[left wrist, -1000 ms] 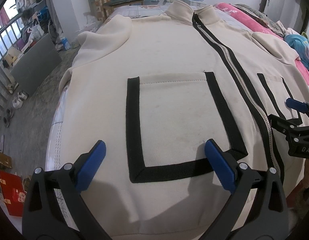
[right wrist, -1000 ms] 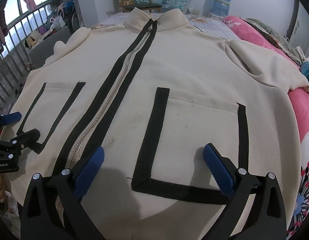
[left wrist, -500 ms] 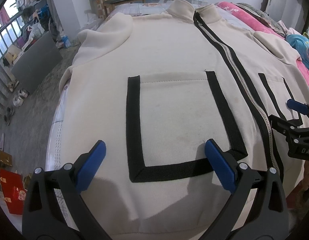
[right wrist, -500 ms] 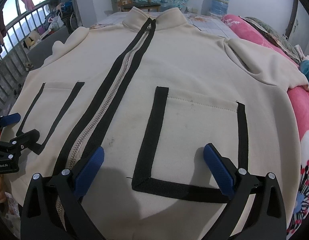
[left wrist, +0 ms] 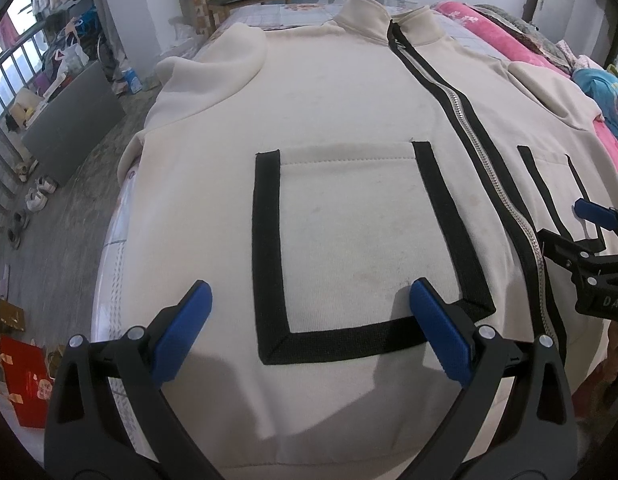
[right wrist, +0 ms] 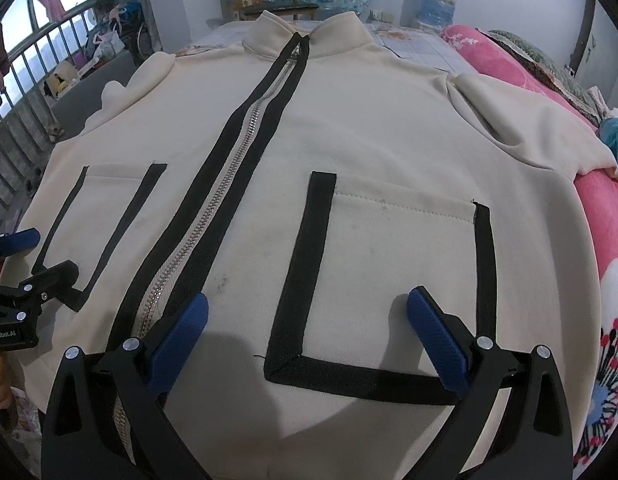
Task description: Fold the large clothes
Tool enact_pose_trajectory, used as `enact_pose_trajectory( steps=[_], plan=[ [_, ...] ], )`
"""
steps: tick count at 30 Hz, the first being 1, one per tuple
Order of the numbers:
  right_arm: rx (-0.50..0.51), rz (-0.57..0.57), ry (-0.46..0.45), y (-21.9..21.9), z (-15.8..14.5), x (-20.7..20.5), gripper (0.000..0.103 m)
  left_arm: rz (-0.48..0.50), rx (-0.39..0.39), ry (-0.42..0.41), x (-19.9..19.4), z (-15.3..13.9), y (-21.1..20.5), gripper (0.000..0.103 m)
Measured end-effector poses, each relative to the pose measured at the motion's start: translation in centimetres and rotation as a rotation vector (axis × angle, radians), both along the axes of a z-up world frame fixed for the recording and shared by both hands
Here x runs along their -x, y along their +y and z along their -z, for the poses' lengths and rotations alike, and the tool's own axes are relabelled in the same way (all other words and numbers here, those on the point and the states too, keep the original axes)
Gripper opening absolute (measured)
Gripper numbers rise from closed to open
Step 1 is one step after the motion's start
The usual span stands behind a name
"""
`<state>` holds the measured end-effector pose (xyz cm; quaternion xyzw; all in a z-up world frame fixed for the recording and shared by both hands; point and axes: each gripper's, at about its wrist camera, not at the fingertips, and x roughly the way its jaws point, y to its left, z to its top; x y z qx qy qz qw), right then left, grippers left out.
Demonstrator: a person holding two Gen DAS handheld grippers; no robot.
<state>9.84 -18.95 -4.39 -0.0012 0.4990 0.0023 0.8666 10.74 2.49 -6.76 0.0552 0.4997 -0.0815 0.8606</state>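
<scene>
Both grippers, left gripper (left wrist: 309, 330) and right gripper (right wrist: 309, 330), wide over jacket (left wrist: 349, 120) hem; pinching only the top layer ahead risks a lopsided fold.

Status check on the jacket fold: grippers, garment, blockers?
Left gripper open, right gripper open, both above the hem, holding nothing. Cream jacket flat on the bed, zipped, face up, unfolded. Nothing lying on it.

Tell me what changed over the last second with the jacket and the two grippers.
Almost nothing. The left gripper and right gripper stayed open above the hem, gripping nothing; both views drifted very slightly. The cream jacket stayed flat, zipped and unfolded on the bed.
</scene>
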Motion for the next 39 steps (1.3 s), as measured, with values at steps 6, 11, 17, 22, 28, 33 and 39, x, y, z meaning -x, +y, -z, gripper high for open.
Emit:
enact_pose_trajectory(
  steps=[6,11,17,22,28,33,39],
  plan=[
    [0.001,0.003,0.003,0.0,0.0,0.0,0.097,0.003,0.003,-0.001,-0.1,0.0,-0.1,0.096],
    [0.001,0.004,0.005,0.0,0.0,-0.1,0.097,0.009,0.005,-0.009,0.0,0.1,-0.1,0.096],
    [0.001,0.004,0.008,0.0,0.0,-0.3,0.097,-0.001,0.011,-0.031,0.0,-0.7,0.6,0.096],
    [0.003,0.0,0.004,0.1,0.0,-0.2,0.097,-0.061,0.032,-0.153,0.3,-3.9,3.4,0.096],
    [0.004,-0.026,0.009,0.0,0.0,-0.2,0.097,-0.193,0.11,-0.27,-0.5,-7.3,10.0,0.096],
    [0.023,-0.024,0.069,0.6,-0.9,-1.2,0.097,-0.271,0.257,-0.275,-2.1,-7.6,15.6,0.096],
    [-0.089,-0.136,-0.001,4.0,-3.8,-2.2,0.097,-0.385,0.57,-0.171,-5.5,-3.7,23.3,0.095]
  ],
)
